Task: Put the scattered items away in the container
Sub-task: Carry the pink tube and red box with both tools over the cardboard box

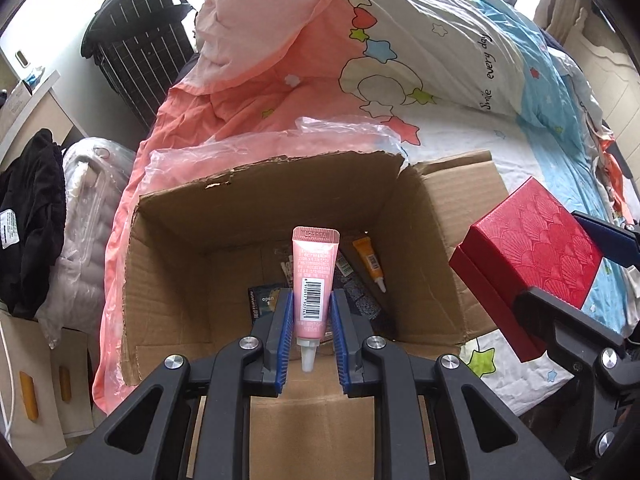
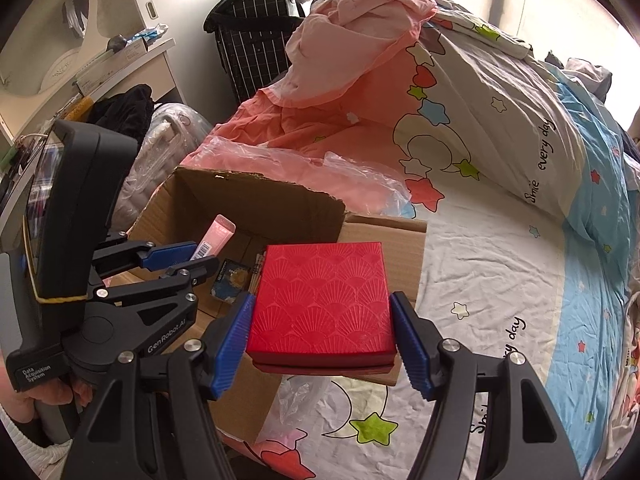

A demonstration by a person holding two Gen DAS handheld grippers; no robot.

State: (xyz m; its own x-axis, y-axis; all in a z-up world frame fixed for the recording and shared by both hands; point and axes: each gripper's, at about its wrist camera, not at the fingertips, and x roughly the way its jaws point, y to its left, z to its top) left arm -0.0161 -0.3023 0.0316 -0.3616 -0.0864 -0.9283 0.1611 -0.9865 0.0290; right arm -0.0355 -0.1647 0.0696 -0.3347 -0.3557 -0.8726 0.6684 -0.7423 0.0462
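Left gripper [image 1: 311,312] clamps soft pink tube [image 1: 314,280] mid-body over box [image 1: 168,280]; light, squashy, likely slippery. Right gripper [image 2: 322,330] pinches stiff red case [image 2: 320,300] by its sides.

Both views close above box [image 1: 208,240]

The pink tube [image 1: 314,280] covers part of the cardboard box [image 1: 168,240] floor, and the dark packets [image 1: 360,300] beneath it are too jumbled to identify. Over on the right wrist view, the red box [image 2: 320,304] blocks the cardboard box's near right corner. The left gripper [image 2: 196,258] hides most of the tube. Print on the small dark packet [image 2: 232,278] is unreadable.
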